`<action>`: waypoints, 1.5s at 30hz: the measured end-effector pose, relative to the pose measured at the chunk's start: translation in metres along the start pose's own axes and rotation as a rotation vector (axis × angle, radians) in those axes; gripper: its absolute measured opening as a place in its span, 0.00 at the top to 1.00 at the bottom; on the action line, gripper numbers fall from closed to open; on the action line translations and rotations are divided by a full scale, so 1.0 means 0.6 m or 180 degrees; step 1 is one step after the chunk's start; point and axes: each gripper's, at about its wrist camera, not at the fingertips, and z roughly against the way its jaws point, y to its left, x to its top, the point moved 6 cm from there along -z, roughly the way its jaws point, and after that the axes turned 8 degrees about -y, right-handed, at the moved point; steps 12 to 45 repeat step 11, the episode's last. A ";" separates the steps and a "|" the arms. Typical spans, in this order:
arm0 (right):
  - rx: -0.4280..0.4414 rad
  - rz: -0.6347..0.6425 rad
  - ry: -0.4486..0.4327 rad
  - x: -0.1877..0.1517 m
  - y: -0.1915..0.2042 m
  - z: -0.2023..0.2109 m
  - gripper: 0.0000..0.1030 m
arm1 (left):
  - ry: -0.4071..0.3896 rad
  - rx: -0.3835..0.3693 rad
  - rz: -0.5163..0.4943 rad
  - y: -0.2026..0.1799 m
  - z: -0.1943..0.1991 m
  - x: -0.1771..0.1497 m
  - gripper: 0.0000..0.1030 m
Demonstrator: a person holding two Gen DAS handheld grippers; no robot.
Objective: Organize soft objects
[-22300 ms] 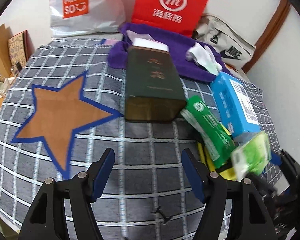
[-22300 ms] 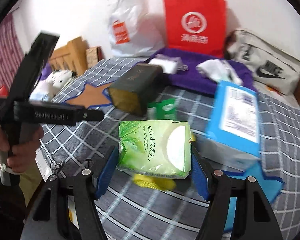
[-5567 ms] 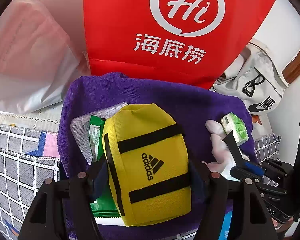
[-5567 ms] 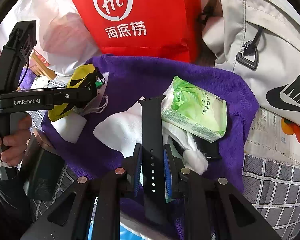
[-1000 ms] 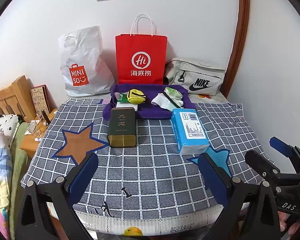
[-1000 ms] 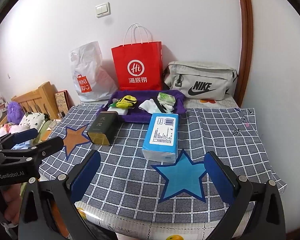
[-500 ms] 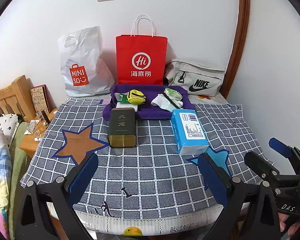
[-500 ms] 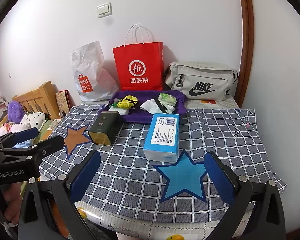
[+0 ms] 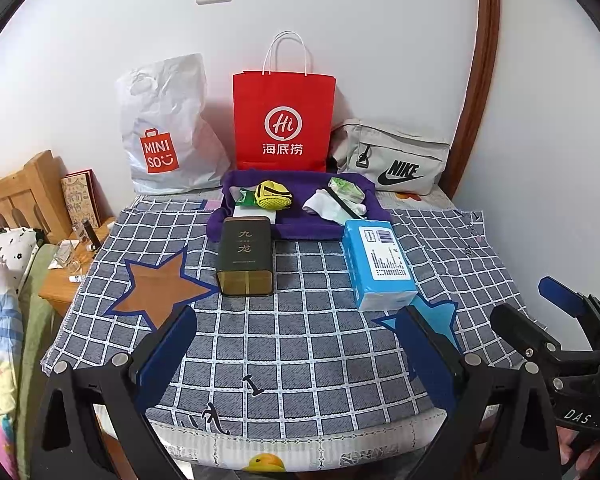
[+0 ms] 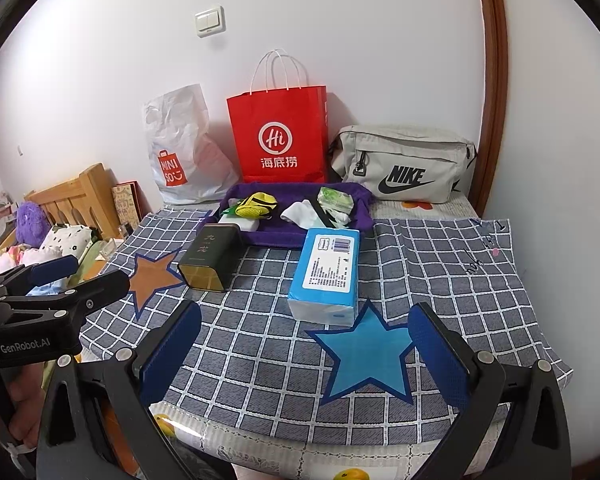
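A purple towel point(image 9: 320, 227) lies at the table's back. On it rest a yellow pouch point(image 9: 274, 195), a green packet point(image 9: 346, 188), a white cloth point(image 9: 324, 206) and a black strap point(image 10: 323, 216). The same towel point(image 10: 268, 236) and yellow pouch point(image 10: 255, 205) show in the right wrist view. My left gripper point(image 9: 300, 354) hangs open over the table's near edge, nothing between its fingers. My right gripper point(image 10: 304, 354) is open too, held back from the table, empty.
A dark green tin point(image 9: 245, 255) and a blue tissue box point(image 9: 380, 264) lie on the checked cloth point(image 9: 300, 340). A red paper bag point(image 9: 284, 120), a white plastic bag point(image 9: 168, 132) and a grey waist bag point(image 9: 396, 158) line the wall. A wooden bedside stand point(image 9: 60, 280) sits left.
Both grippers have drifted very slightly; the view shifts a little. Nothing on the table has moved, and both stay open and empty.
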 end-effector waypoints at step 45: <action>0.0030 0.0014 -0.0009 0.002 0.004 0.005 0.01 | -0.0119 -0.0062 0.0020 0.001 0.006 0.013 0.02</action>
